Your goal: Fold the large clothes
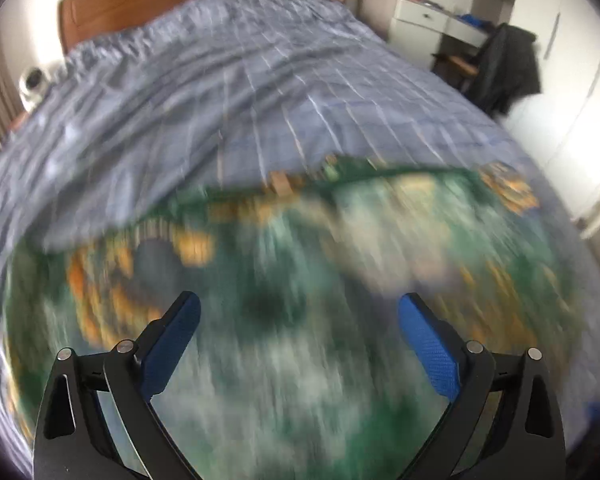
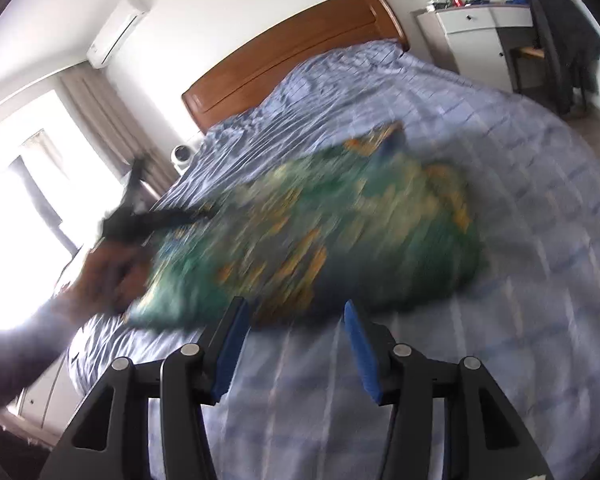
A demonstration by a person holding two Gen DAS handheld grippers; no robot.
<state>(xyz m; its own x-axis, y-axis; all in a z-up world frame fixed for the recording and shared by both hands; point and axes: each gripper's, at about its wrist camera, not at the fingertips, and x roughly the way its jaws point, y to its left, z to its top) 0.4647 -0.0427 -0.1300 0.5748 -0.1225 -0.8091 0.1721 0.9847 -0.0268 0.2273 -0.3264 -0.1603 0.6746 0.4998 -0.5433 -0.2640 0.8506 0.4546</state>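
One green garment [image 2: 320,232], patterned in orange and yellow, is being seen spread on the blue checked bedcover [image 2: 520,240] of a single bed. In the right wrist view its long axis is lying diagonally across the picture, from the lower left near the person's hand [image 2: 108,272] up toward the right, one end pointing toward the wooden headboard [image 2: 296,56]; the print is being smeared by motion blur, so collar and hem cannot be told apart. In the left wrist view the same garment [image 1: 300,280] is filling the lower half of the picture, with its far edge running crosswise below the bare bedcover [image 1: 240,80]. Two grippers are being shown. The left gripper [image 1: 299,312] is being held above the cloth with its two blue pads [image 1: 428,344] spread wide and nothing between them. The right gripper [image 2: 296,322] is being held at the near edge of the garment, its jaws parted about halfway and empty, with bedcover showing in the gap. In the right wrist view the left gripper [image 2: 156,220] is being seen as a dark blur at the garment's left end. One white drawer unit [image 2: 472,20] and one dark coat [image 2: 568,36] hung on a chair are being seen beside the bed.
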